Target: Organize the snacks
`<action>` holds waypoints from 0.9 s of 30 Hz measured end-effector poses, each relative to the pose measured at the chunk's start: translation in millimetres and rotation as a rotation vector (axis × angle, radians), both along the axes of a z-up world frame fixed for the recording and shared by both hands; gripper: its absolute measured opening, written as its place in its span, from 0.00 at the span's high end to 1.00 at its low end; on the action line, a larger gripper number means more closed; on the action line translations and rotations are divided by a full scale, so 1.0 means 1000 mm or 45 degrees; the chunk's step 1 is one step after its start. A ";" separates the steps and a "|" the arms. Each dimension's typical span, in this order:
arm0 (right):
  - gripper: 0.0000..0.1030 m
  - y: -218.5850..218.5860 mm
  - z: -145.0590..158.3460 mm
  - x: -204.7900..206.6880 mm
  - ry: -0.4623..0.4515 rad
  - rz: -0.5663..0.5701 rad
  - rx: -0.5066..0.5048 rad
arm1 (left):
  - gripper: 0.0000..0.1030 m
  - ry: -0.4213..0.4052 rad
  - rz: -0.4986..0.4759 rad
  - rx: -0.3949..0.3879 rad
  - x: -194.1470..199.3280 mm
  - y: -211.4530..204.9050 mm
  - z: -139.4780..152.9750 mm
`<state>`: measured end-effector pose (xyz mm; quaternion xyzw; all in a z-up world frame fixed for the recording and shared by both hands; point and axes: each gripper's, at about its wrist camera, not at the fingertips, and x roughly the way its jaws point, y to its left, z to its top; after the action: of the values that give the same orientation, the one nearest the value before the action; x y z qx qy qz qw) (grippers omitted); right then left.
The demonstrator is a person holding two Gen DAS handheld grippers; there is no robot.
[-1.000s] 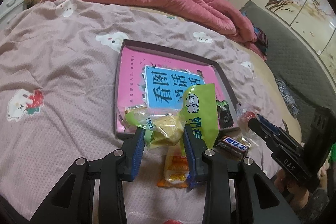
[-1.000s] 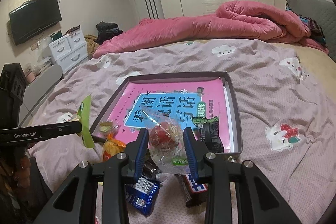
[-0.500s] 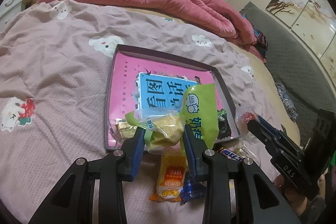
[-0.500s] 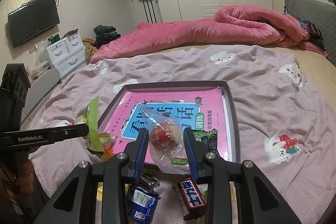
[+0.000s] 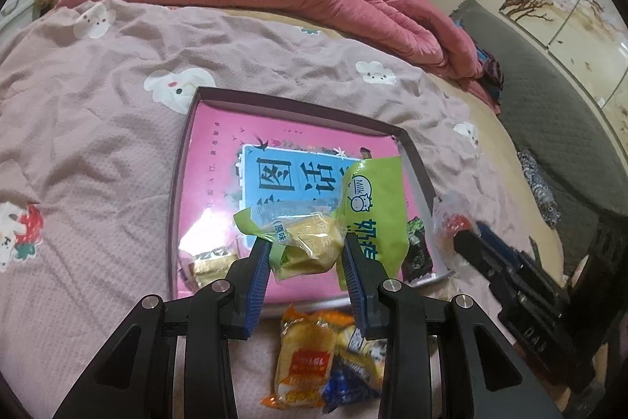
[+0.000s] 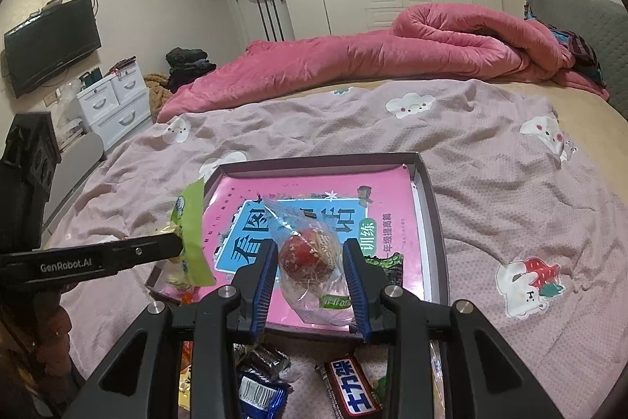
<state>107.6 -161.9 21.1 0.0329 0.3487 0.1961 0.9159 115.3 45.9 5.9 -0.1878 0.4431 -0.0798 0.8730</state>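
Two grippers hover at the near edge of a shallow tray point(image 5: 178, 191) on the bed, its floor lying just ahead and below. The left gripper point(image 5: 306, 254) clamps two green snack packets point(image 5: 314, 242); the right gripper point(image 6: 308, 266) clamps one clear-wrapped red sweet point(image 6: 304, 252). Two snacks sit in the tray: a gold packet point(image 5: 212, 262) near-left, a dark one point(image 5: 416, 250) near-right. Several loose snacks point(image 5: 310, 360) wait near.
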 end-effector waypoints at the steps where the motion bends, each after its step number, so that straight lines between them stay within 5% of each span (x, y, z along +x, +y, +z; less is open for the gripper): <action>1: 0.66 0.001 -0.001 0.002 0.003 -0.001 -0.002 | 0.64 0.000 0.000 -0.003 0.002 0.000 0.000; 27: 0.66 0.004 -0.016 0.019 0.085 -0.083 -0.060 | 0.64 0.085 -0.055 0.008 0.031 -0.014 -0.039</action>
<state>126.9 -157.9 5.3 0.0292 0.3825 0.1567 0.9101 146.0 31.5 -33.2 -0.1780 0.4762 -0.0907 0.8563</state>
